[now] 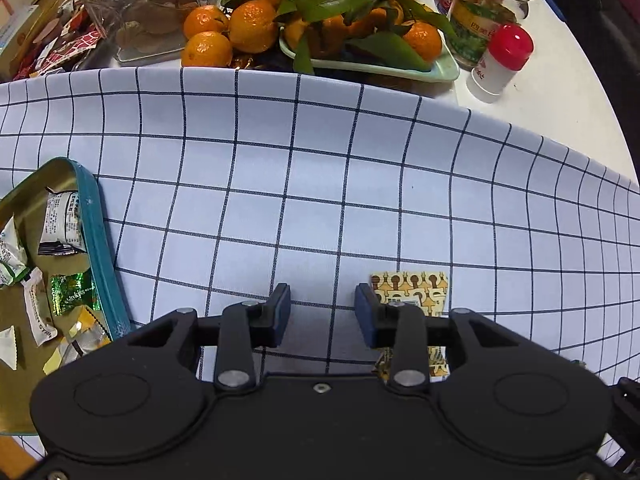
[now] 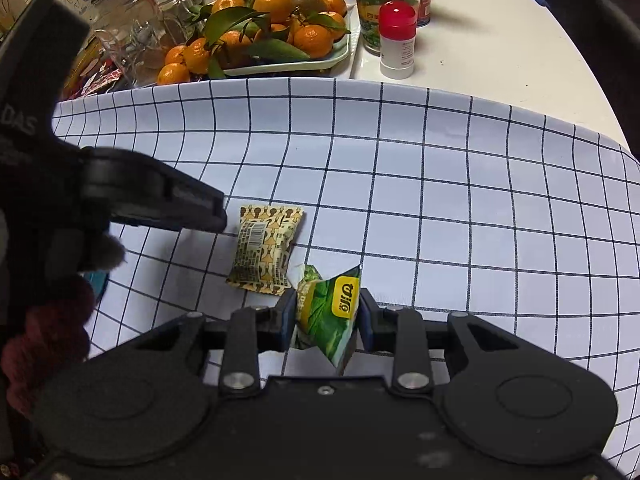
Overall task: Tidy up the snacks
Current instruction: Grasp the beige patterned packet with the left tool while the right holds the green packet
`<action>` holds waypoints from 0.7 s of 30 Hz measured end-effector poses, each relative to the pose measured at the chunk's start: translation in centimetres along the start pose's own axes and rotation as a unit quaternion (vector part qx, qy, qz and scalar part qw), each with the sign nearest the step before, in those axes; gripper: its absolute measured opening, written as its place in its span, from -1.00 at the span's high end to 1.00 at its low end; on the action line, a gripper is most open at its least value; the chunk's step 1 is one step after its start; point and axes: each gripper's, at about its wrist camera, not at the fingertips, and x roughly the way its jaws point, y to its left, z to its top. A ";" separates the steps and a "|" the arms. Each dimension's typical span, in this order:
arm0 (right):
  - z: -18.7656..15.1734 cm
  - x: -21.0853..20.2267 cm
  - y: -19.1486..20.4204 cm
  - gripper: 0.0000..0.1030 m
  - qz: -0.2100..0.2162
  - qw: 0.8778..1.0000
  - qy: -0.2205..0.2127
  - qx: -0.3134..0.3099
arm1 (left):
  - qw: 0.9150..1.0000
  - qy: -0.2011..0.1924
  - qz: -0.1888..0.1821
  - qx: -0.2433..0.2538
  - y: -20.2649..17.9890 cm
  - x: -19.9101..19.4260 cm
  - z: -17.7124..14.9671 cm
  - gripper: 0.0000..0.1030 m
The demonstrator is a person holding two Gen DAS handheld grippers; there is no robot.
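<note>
My left gripper [image 1: 322, 312] is open and empty above the checked cloth. A tan patterned snack packet [image 1: 416, 290] lies just right of its right finger, partly hidden under it. An open teal tin [image 1: 100, 248] at the left holds several wrapped snacks. In the right wrist view, my right gripper [image 2: 328, 314] is shut on a green and yellow snack packet [image 2: 332, 312], held just above the cloth. The tan packet [image 2: 266, 250] lies on the cloth just beyond it to the left. The left gripper [image 2: 216, 212] shows from the side, right beside the tan packet.
A green tray of mandarins with leaves [image 1: 320, 20] stands behind the cloth. A white bottle with a red cap [image 1: 500, 64] and a glass jar [image 1: 484, 12] stand at the back right. Glassware and a box of packets [image 1: 60, 36] sit at the back left.
</note>
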 end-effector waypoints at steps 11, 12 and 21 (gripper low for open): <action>-0.1 -0.1 -0.1 0.35 -0.001 1.000 -0.001 0.003 | 0.998 0.004 -0.007 0.069 -3.4 0.5 -2.3 0.10; -0.1 -0.1 0.0 0.35 -0.002 1.000 -0.002 0.004 | 0.998 0.001 -0.012 0.067 -3.4 0.2 -2.3 0.10; -0.2 -0.2 -0.1 0.35 -0.012 1.000 -0.004 0.008 | 0.995 -0.026 -0.027 0.089 -4.3 -1.1 -2.4 -0.08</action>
